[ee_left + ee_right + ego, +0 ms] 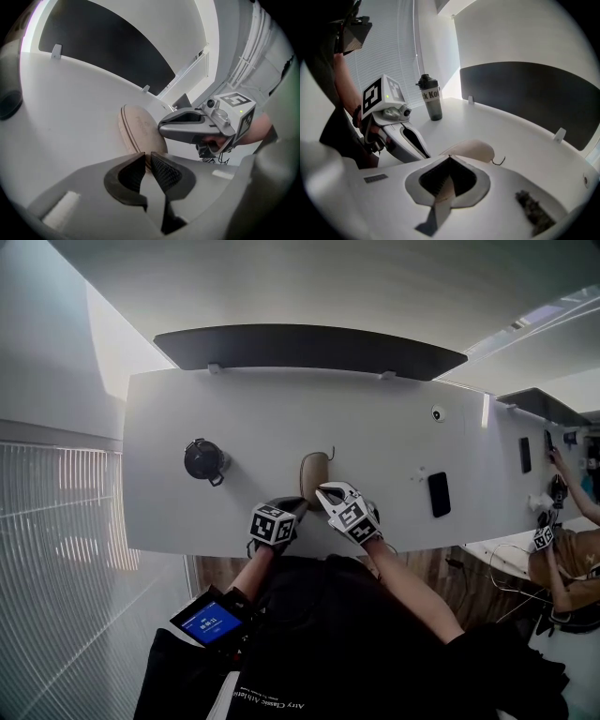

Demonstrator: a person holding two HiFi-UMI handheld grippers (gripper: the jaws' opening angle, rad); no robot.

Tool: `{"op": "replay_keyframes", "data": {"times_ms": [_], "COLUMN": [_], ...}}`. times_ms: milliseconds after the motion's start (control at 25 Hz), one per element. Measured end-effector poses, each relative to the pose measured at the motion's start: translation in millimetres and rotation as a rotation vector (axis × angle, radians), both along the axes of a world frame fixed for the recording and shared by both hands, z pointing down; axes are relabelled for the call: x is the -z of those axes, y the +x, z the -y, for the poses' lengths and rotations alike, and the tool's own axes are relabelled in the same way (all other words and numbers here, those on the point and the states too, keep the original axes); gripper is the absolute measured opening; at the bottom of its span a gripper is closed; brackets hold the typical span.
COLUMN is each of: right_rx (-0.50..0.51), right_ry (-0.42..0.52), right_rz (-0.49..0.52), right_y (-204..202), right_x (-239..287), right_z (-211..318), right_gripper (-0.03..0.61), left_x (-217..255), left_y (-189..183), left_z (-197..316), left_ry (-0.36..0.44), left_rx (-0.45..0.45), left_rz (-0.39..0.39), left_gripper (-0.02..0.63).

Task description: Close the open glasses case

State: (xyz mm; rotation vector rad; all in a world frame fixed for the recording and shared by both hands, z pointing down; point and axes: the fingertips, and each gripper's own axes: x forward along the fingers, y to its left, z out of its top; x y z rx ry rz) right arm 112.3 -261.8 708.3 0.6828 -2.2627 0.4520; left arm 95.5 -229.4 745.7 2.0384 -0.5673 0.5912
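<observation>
- glasses case (314, 472): 1, tan, lying on the near table (234, 409).
- Hand-held grippers at the near table: 2, namely the left gripper (298, 507) and the right gripper (325, 489). Each carries 1 marker cube.
- bottle (204, 460): 1, dark, with a lid.
- Dark phones: 2, namely the near phone (439, 494) on the near table and the far phone (525, 455) on the neighbouring table (506, 432).
- White tables: 2, as named above.
- Dark partition panels: 2, namely the centre panel (309, 348) and the right panel (548, 407).
- round object (438, 413): 1, small; type not identifiable.
- screen device (214, 622): 1, with a blue display.
- second person (572, 563): 1, at the right edge.
</observation>
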Motion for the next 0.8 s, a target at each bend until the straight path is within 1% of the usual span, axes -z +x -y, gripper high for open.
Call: {"op": "replay_keyframes", "data": {"times_ms": [120,280,360,440,560,600,680,720,800], "right_rx": [-0.013,0.021,0.023,0.009,-0.044,-0.060,-0.092,-0.111,-0.149], "right_ry": [0.001,0.022,0.026,0.019,-0.031,-0.036,-0.001,0.030,0.104], "right_rz": [0.004,0.005,0.003,0.009,0.044,0.063,0.125,0.163,0.230], "right_y": [-0.4,-5.0,-2.6,-0.5,-0.5,-0.2,3.0,6.1,15.4], "right_x": [-1.5,2.3,2.6,1.2,0.8,3.6,19.6,32.2,62.8], "right_z": [-0.3,2.1,2.9,3.2,2.0,2.0,3.9,5.8,10.4], "right_gripper": [0.009,0.008,0.009,0.009,0.009,0.008,0.008,0.008,0.008], "left_x": [-1.2,-1.5,-1.8,-1.9,-1.0,0.2,7.9,15.4,39.2], "left_y": [-0.8,-4.5,-2.4,-1.1,-2.4,-2.9,-2.5,-2.3,-3.3], "left_z": [-0.6,-1.2,-0.3,0.5,0.7,0.4,-0.2,0.4,5.4], "left_ry": [-0.011,-0.017,-0.016,-0.016,-0.010,-0.001,0.040,0.072,0.163], "left_rx": [-0.004,0.006,0.010,0.010,0.002,-0.008,-0.038,-0.052,-0.060], "left_rz": [-0.002,0.014,0.012,0.011,0.020,0.026,0.028,0.022,-0.009], "left_gripper": [0.048,0.048,0.048,0.047,0.049,0.049,0.049,0.034,0.034]}}
